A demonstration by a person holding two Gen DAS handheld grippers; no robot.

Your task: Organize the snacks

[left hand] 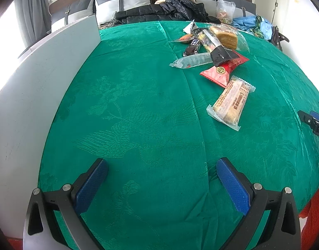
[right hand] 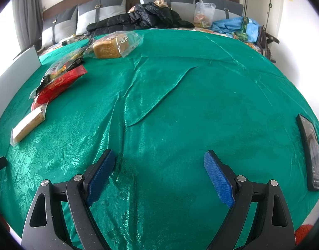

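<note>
Grey box [left hand: 55, 66] stands along the left edge of the table [left hand: 138, 104], which is covered in green cloth. Left gripper [left hand: 161, 167] hangs over bare cloth near the front edge, jaws spread wide, nothing between them. Snacks lie in a loose pile toward the far right of the table: clear tube pack [left hand: 190, 60], dark bar [left hand: 193, 45], red packet [left hand: 221, 70], long black-ended pack [left hand: 211, 43] overlapping the red packet, bagged bread loaf [left hand: 227, 36] behind. A tan cake bar [left hand: 230, 102] lies nearest, touching the red packet. Right gripper [right hand: 159, 156] likewise gapes wide and empty over bare cloth. A phone [right hand: 311, 152] lies at the right edge.
</note>
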